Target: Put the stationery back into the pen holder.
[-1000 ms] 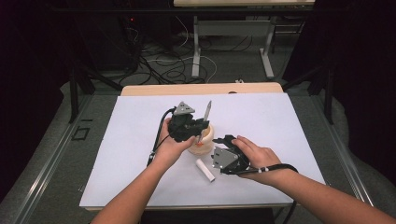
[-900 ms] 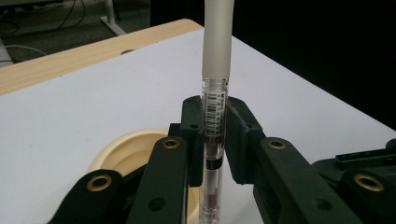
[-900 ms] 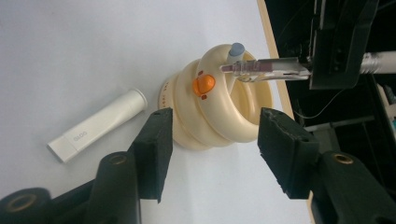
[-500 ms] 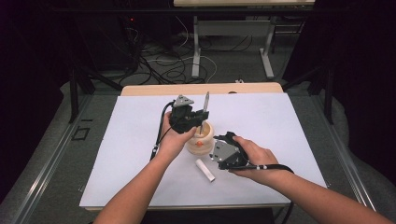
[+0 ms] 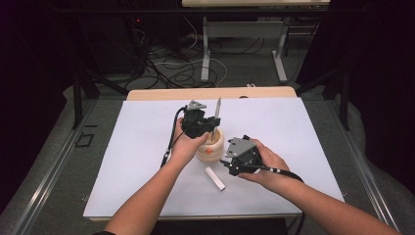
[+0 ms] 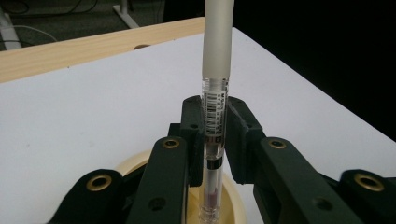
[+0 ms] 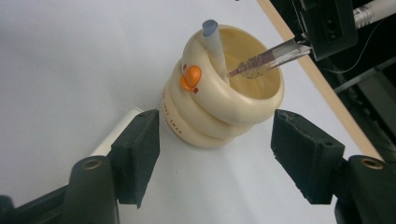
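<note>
The right tool (image 7: 215, 154) has drawn back, jaws opening, off the holder (image 7: 224, 98); left tool (image 6: 215, 140) clamps the pen (image 6: 214, 116) above it.

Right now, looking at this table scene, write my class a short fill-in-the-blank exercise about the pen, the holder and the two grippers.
1. The left gripper is shut on a clear ____.
2. The pen's lower tip points into the cream, ringed ____.
3. The jaws of the right gripper are ____, with the holder between them, untouched.
4. A white cap lies on the ____ sheet.

Missing words: pen; holder; open; white
</note>
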A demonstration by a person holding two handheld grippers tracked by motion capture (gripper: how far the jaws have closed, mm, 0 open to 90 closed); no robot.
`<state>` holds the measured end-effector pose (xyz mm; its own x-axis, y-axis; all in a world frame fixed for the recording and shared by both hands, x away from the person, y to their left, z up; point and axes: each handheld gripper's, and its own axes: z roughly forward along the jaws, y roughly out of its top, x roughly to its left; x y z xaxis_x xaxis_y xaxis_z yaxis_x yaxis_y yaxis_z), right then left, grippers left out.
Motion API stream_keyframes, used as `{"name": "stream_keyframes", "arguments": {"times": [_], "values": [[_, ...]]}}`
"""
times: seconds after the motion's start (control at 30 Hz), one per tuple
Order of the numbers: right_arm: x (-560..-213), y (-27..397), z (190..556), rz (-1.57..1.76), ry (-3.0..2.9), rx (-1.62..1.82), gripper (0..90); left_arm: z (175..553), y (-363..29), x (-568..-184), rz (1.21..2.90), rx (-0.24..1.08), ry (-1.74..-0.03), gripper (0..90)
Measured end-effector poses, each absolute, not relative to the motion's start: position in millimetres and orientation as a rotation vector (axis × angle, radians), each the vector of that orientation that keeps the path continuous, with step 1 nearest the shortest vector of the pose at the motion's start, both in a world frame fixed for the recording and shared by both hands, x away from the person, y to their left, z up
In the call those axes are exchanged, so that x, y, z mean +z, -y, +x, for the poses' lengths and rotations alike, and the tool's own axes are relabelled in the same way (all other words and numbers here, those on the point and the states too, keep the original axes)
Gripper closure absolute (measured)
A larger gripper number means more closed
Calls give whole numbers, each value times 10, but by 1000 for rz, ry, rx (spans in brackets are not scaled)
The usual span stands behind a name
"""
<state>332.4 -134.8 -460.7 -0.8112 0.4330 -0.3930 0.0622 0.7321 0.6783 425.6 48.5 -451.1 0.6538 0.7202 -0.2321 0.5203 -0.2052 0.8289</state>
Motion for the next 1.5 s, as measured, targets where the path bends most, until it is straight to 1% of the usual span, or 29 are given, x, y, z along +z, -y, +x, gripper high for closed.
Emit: {"name": "stream_keyframes", "arguments": {"times": [0.2, 0.47, 0.7, 0.8, 0.93, 1.1, 1.13, 1.17, 1.27, 1.5], "values": [[-4657, 1377, 3360, 474, -2417, 936, 309, 4284, -464, -4588, 1894, 236, -992, 789], [-4683, 1389, 3352, 492, -2429, 933, 308, 4309, -458, -4663, 1928, 202, -1017, 788], [-4669, 1385, 3346, 502, -2420, 946, 308, 4325, -476, -4707, 1957, 200, -1025, 776], [-4668, 1381, 3349, 501, -2420, 947, 308, 4321, -484, -4712, 1965, 185, -1032, 742], [-4662, 1374, 3354, 506, -2415, 962, 309, 4305, -516, -4694, 1960, 198, -1017, 693], [-4655, 1383, 3368, 544, -2428, 975, 309, 4261, -561, -4655, 1924, 205, -1017, 585], [-4654, 1386, 3374, 568, -2429, 990, 309, 4252, -574, -4649, 1914, 215, -1014, 545], [-4654, 1386, 3374, 568, -2429, 990, 309, 4242, -594, -4639, 1918, 230, -1007, 545], [-4655, 1386, 3387, 603, -2445, 1016, 316, 4202, -638, -4617, 1896, 250, -1003, 491], [-4686, 1354, 3389, 668, -2502, 1016, 353, 4096, -747, -4545, 1874, 288, -1000, 417]]}}
